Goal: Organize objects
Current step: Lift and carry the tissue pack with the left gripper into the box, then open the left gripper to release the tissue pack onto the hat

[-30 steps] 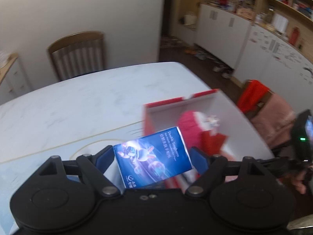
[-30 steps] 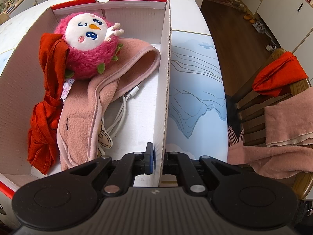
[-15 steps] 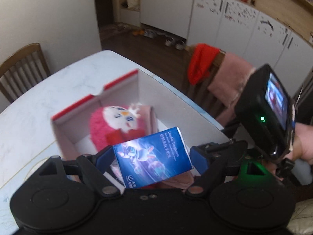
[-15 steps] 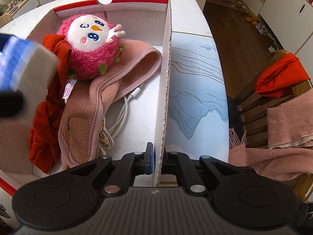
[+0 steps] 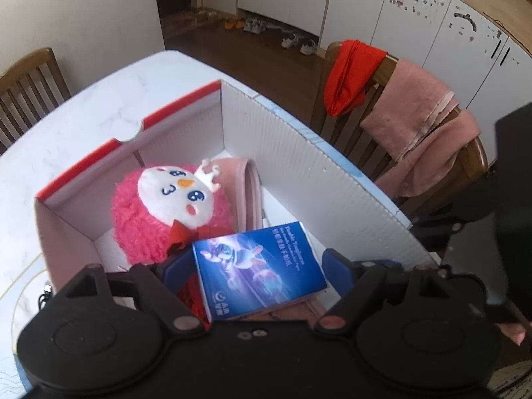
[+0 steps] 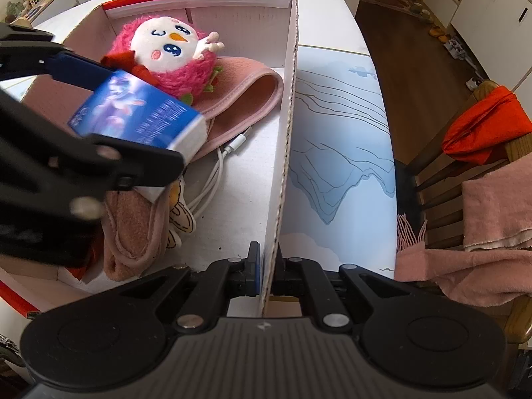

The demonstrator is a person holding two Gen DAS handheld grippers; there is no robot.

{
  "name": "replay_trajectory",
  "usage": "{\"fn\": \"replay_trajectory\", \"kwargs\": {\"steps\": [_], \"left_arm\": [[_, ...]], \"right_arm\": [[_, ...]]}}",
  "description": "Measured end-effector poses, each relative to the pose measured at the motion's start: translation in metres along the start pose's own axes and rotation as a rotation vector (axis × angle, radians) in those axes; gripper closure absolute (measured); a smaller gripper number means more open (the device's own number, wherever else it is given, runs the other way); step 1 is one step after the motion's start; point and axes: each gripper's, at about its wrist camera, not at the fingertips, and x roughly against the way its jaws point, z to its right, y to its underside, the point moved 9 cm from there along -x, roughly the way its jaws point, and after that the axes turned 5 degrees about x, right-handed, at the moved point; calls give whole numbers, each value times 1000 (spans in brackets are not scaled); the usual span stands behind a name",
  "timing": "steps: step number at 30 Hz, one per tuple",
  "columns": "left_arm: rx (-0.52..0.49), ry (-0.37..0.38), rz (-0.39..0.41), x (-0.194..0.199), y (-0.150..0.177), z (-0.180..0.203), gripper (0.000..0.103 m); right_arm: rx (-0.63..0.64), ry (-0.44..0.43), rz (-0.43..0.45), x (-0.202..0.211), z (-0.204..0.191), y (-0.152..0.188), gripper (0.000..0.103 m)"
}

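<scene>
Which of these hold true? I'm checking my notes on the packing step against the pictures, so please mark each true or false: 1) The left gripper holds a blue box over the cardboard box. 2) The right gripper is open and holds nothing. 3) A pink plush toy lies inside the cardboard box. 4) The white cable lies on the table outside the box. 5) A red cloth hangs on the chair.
1) True: the left gripper clamps the blue box above the cardboard box.
2) False: the right gripper is shut on the cardboard box's side wall.
3) True: the pink plush toy lies inside it.
4) False: the white cable lies on the box floor.
5) True: the red cloth hangs over the chair back.
</scene>
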Motion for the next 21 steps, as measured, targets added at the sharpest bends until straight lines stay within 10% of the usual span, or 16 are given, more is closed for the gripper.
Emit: {"fn": "replay_trajectory", "kwargs": {"steps": [21], "left_arm": [[54,26,98,46,4,-13,5]], "right_arm": [[6,-6,-5,-1,2,0,98]]}}
